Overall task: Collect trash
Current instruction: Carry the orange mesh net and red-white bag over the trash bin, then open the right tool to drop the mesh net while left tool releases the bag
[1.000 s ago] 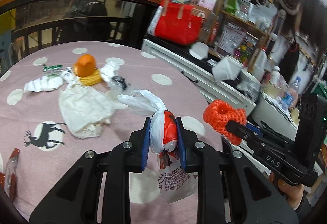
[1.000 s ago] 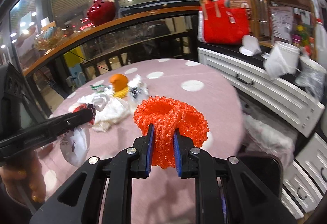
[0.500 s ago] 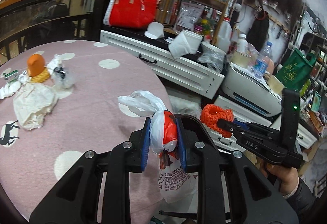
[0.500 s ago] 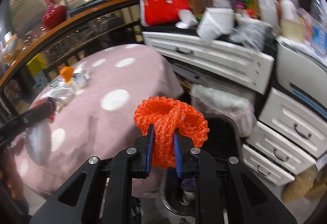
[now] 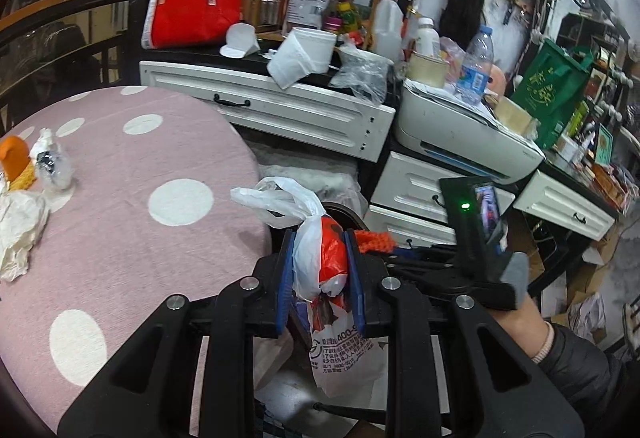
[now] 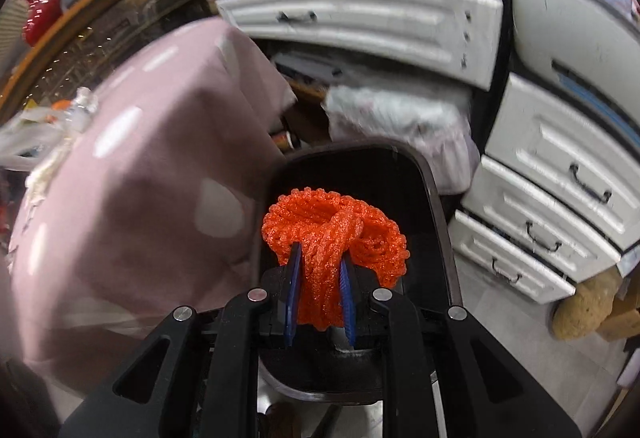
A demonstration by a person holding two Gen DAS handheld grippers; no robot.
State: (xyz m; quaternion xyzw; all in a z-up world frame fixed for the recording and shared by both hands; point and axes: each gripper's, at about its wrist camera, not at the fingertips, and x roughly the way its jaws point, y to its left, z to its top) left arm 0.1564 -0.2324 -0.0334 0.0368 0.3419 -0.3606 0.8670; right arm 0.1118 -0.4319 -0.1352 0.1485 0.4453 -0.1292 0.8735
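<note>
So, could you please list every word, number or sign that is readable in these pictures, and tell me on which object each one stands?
"400-9": partly cut off, printed on the plastic bag clamped in the left gripper; the smaller lines below it are unreadable.
Gold characters on the green bag: too blurred to read.
Printed sheet on the shelf: text too small.
Water bottle label: unreadable.
Right wrist view: nothing readable; the orange net carries no text.

Bin (image 6: pixel 436 206) sitting on floor between table (image 5: pixel 132 238) at left and drawers (image 6: pixel 552 198) at right. Foam net (image 6: pixel 332 234) hanging over bin opening. Knotted bag (image 5: pixel 320 258) hanging just beside table edge, left of net.
</note>
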